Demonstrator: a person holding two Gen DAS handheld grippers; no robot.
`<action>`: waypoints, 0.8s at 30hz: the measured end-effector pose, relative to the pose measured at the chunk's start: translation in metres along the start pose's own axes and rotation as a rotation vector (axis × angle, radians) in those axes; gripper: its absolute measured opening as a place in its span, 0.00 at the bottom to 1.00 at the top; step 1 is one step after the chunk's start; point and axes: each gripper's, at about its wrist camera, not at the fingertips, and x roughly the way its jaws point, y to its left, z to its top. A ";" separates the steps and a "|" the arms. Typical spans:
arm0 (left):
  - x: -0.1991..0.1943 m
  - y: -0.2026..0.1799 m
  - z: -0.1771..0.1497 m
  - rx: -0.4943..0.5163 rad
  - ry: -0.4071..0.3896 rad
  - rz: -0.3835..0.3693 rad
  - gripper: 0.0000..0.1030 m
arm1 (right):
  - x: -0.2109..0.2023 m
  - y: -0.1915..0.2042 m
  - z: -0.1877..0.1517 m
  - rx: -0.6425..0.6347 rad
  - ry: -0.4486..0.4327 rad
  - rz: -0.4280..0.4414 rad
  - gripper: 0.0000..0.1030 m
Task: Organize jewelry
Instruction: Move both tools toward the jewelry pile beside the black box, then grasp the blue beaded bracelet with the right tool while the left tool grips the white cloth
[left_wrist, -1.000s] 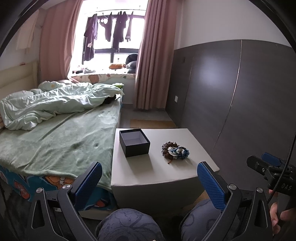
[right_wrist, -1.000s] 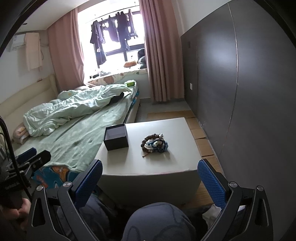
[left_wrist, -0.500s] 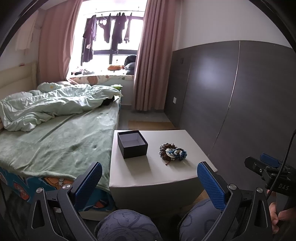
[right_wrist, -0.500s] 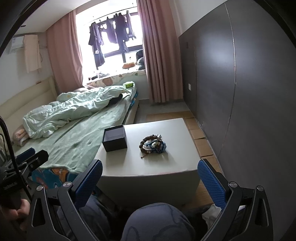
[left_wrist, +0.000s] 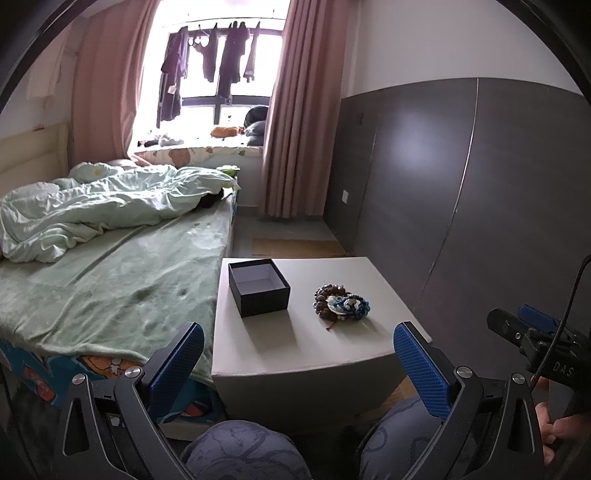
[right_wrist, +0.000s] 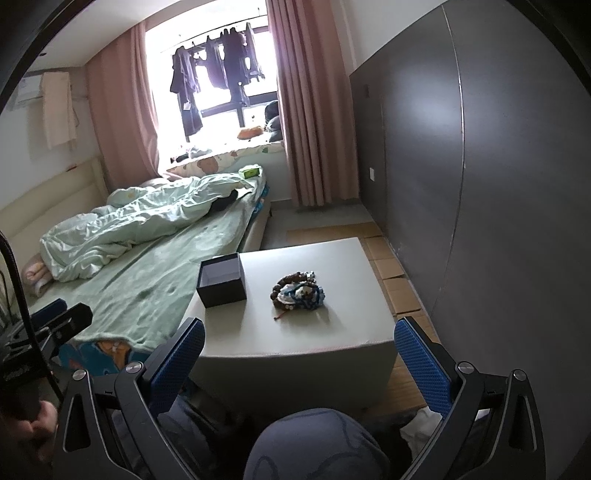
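Black box (left_wrist: 258, 287) sits empty beside bracelets (left_wrist: 341, 305); both grippers spread wide, holding nothing.

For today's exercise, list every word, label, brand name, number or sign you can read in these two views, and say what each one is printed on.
"DAS": white letters on the black body of the right gripper, seen at the edge of the left wrist view; the lettering runs on past the frame.
White lettering on the left gripper body in the right wrist view: too blurred to read.
The black box, bracelets and table show no text.
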 end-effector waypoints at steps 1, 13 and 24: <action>0.002 0.000 0.002 0.002 0.001 -0.001 1.00 | 0.001 -0.001 0.001 0.002 0.000 0.000 1.00; 0.047 -0.014 0.020 0.040 0.044 -0.022 1.00 | 0.030 -0.028 0.015 0.063 -0.001 0.019 1.00; 0.102 -0.019 0.041 0.046 0.096 -0.081 1.00 | 0.078 -0.053 0.030 0.119 0.028 0.008 1.00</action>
